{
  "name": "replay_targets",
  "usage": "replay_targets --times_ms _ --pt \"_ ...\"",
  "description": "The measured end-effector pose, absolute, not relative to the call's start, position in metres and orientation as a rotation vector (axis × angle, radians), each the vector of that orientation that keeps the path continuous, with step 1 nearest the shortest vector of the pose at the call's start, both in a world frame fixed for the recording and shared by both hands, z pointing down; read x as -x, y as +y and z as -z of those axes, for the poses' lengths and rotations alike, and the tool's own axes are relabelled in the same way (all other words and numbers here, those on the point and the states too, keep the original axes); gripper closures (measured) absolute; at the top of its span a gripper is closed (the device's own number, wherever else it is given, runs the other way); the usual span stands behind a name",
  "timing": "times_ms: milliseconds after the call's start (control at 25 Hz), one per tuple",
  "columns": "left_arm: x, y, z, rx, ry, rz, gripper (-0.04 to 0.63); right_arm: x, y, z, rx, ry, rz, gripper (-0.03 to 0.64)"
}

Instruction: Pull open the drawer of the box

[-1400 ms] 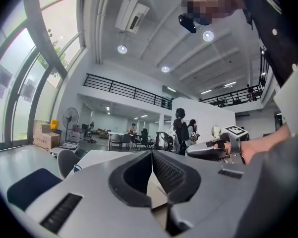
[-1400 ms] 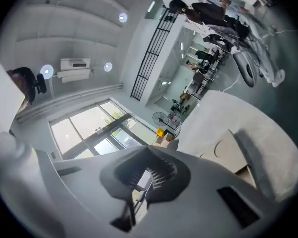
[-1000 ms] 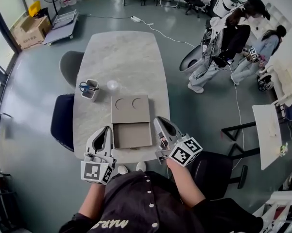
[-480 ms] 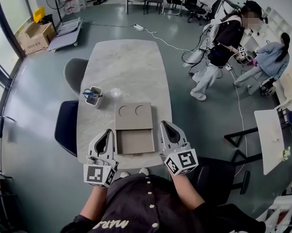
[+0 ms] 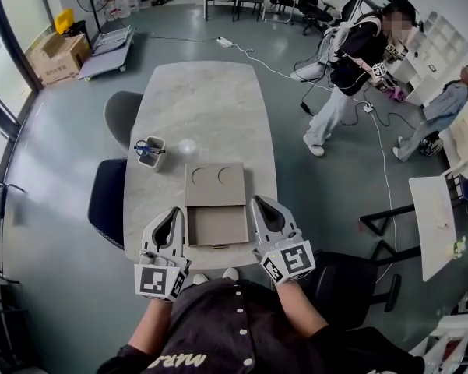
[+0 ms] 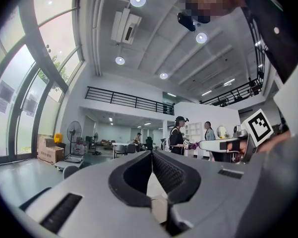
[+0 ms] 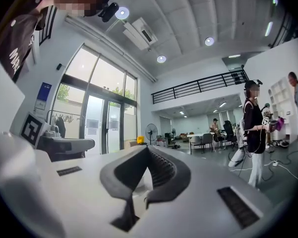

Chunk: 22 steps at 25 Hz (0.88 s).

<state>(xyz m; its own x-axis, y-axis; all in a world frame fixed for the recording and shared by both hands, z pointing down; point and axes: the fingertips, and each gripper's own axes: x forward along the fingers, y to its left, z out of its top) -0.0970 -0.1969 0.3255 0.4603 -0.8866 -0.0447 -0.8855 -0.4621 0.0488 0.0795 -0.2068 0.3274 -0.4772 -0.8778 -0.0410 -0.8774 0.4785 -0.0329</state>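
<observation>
In the head view a flat cardboard box with two round cut-outs in its top lies on the marble table. Its drawer is slid out toward the near edge and looks empty. My left gripper hovers just left of the drawer, shut, holding nothing. My right gripper is just right of the drawer, also shut and empty. Both gripper views look out over the room, with the left gripper and right gripper showing jaws closed at the tips. The box is hidden in those views.
A white cup with pens stands left of the box, and a small clear object lies behind it. Chairs stand along the table's left side, another chair at my right. Two people are at the far right.
My right gripper has shifted slightly left toward the drawer's side. The left gripper and the pulled-out drawer have stayed put. The standing person in the background has walked further back.
</observation>
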Motion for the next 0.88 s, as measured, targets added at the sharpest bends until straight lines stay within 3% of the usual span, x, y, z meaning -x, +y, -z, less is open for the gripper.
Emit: replay_targets --times_ms 880 --pt "0.0911 -0.1893 -0.3322 -2.674 -1.596 0.086 0.578 -0.0776 -0.2007 -0.3347 1.614 2.669 0.029 0.62"
